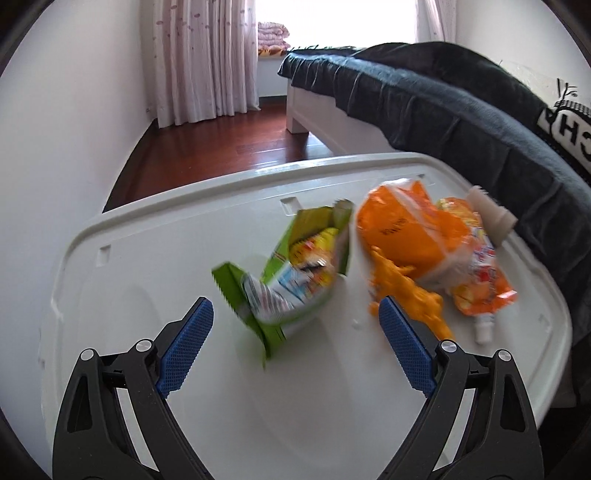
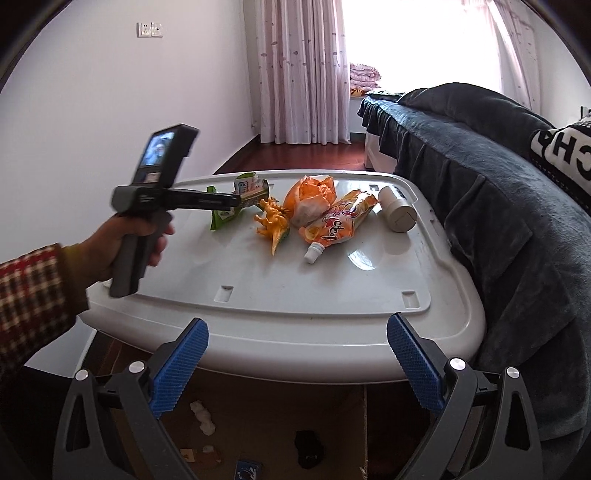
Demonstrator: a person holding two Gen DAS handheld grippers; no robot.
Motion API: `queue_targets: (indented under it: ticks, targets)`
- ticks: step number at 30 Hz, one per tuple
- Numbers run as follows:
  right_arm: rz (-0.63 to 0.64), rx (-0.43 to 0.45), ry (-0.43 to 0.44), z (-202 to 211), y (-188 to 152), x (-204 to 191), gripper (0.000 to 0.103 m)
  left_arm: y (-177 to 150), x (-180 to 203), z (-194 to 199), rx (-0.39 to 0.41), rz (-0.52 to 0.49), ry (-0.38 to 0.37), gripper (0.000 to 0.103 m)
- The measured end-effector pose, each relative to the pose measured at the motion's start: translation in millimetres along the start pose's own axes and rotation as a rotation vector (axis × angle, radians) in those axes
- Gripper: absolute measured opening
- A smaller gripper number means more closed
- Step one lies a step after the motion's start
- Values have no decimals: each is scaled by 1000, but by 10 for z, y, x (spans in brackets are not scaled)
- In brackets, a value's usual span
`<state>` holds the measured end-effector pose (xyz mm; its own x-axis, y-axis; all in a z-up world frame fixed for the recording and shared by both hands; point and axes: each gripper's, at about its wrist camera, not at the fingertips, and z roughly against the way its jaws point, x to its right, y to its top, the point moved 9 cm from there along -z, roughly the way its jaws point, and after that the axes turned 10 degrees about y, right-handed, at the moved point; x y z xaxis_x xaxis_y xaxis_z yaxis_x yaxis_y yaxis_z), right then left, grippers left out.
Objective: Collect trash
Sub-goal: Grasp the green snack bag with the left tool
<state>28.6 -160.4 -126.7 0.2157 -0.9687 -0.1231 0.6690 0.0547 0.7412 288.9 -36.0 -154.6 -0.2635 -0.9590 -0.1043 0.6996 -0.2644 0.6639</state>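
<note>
Your left tool (image 1: 295,314) hangs released just short of the green wrapper (image 1: 291,273) — bare worktop (image 2: 295,295) nearer you; right tool (image 2: 297,339) released, off the worktop's near edge — bed (image 2: 498,184) beyond the wrapper.

Plain white walls (image 2: 92,92) enclose a bedroom with a dark reddish wood floor (image 1: 221,147). Pale patterned curtains (image 2: 303,74) hang beside a bright window (image 2: 413,44) that floods the far end with daylight. A bed (image 1: 424,96) with a white frame and a dark blanket runs along the right. A wall socket (image 2: 150,29) sits high on the left wall.
</note>
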Motion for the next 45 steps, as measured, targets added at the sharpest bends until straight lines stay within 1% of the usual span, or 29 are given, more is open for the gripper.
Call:
queue_targets:
  ticks: [5,9,10,12,13,15,16,20,24,27,29,31,35,36,37,39,42,45]
  targets:
    - [-11,-20,20,-68,-21,13,96,40,23,-283,-28,-36,21,89]
    - [-21,-32,26,-105,-37,36,96,51,-8,-422,-40,-11,39,88]
    - [-22,-32,27,-106,-38,36,96,45,-27,-450,-47,9,45,79]
    - [-22,-36,28,-112,-46,39,96,26,-50,-522,-84,62,23,60]
    - [-22,-36,29,-113,-48,36,96,23,-90,-510,-80,101,24,60]
    - [-20,-40,32,-115,-60,24,96,6,-154,-496,-84,143,37,54]
    - [-19,-38,32,-107,-60,19,96,-12,-179,-472,-85,159,52,51]
    - [-18,-34,25,-102,-65,44,96,-118,-187,-286,-78,176,97,51]
    - [-36,-34,30,-98,-65,65,96,-243,-145,37,-61,183,118,51]
    - [-53,-28,35,-101,2,66,96,-340,-83,322,-58,201,117,51]
    - [-66,-16,38,-96,81,80,96,-362,-39,491,-41,201,116,51]
    - [-66,-12,16,-127,203,137,96,-402,35,683,-27,205,105,51]
    - [-80,14,-51,-343,581,462,96,-554,148,985,-10,222,73,51]
    - [-74,15,-83,-421,653,573,96,-604,182,1055,-5,227,61,51]
    - [-58,21,-143,-538,744,758,96,-621,217,1085,-1,226,57,51]
    - [-65,2,-202,-753,826,1060,96,-688,279,1154,6,221,41,51]
    - [-103,-8,-220,-1002,929,1401,96,-732,370,1169,4,208,20,51]
    - [-73,-30,-232,-1307,1079,1610,96,-734,446,1166,3,193,7,51]
